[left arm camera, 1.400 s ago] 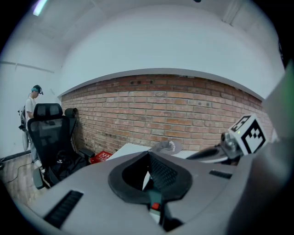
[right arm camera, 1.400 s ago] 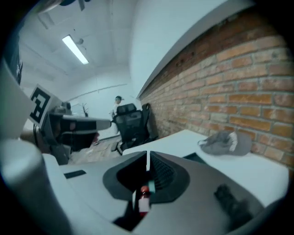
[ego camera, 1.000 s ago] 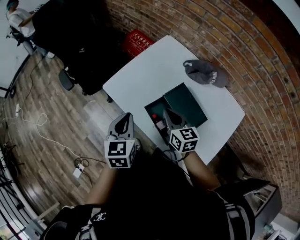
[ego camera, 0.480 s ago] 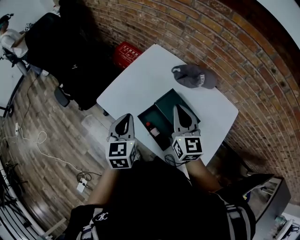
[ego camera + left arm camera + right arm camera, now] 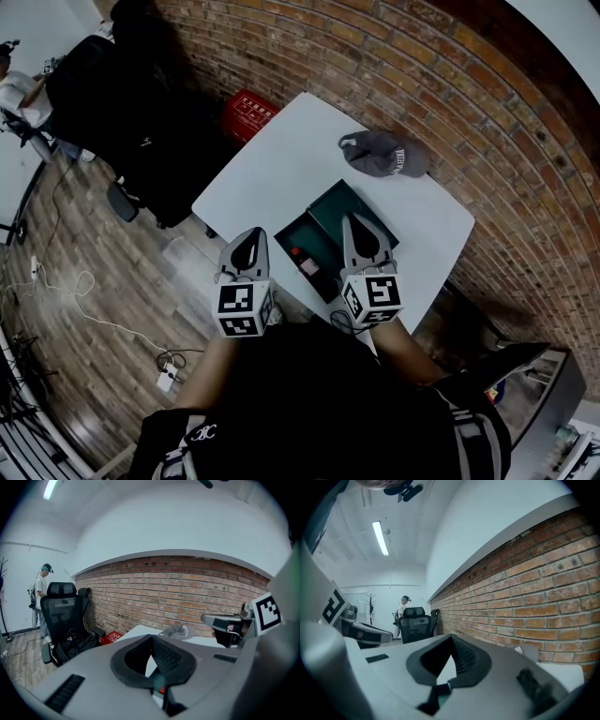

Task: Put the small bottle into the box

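The small bottle (image 5: 302, 263) (red cap, dark body) sits inside the dark green box (image 5: 289, 236), in the open tray on the person's side. The box's lid (image 5: 330, 202) is folded back on the far side. The box stands on the white worktop (image 5: 281, 159), close to its near edge.

Both tools hang clear of the bottle. The left tool (image 5: 250, 236) is by the worktop's near edge, just left of the box. The left gripper view shows its 2 jaws closed tip to tip with nothing between them. The right tool (image 5: 354, 223) hovers over the lid side of the box, its jaws likewise pressed together and empty.

A grey cap (image 5: 382, 155) rests on the worktop beyond the box, near the brick wall (image 5: 450, 84). A red crate (image 5: 247, 114) and a black office chair (image 5: 141, 103) stand on the wooden floor (image 5: 84, 309) off the worktop's left side.
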`<action>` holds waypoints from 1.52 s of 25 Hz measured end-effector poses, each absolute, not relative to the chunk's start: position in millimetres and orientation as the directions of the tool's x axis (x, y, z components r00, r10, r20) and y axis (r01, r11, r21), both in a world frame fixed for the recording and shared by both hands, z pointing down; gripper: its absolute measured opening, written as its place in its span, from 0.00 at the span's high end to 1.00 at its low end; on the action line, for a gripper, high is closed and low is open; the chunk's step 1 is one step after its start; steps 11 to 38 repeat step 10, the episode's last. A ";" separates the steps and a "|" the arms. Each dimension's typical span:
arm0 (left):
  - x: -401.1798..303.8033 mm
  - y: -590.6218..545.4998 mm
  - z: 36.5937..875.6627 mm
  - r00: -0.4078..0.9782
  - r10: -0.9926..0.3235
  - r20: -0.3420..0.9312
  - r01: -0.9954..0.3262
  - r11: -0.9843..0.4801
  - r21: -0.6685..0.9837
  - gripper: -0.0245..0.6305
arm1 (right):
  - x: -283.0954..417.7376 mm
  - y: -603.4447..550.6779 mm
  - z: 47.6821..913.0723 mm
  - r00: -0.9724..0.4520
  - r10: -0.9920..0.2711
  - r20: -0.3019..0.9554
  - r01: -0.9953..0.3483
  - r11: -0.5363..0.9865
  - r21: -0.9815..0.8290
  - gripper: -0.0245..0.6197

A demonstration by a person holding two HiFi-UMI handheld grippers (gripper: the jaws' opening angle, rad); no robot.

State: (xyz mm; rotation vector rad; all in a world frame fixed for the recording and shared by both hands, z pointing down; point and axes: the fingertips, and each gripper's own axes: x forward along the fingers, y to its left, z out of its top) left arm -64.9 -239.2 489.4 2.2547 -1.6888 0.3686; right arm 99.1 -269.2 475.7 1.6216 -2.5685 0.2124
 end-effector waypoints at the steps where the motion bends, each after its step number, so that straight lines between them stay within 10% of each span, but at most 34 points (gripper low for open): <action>1: -65.4 -239.4 489.3 0.277 -0.884 0.376 -0.961 -0.265 0.084 0.95 | 98.2 -269.6 476.2 -0.431 -0.889 0.158 -0.902 0.426 -0.065 0.92; 38: -66.7 -241.6 490.1 0.281 -0.882 0.377 -0.959 -0.269 0.086 0.95 | 94.5 -273.1 480.0 -0.437 -0.883 0.173 -0.899 0.433 -0.060 0.92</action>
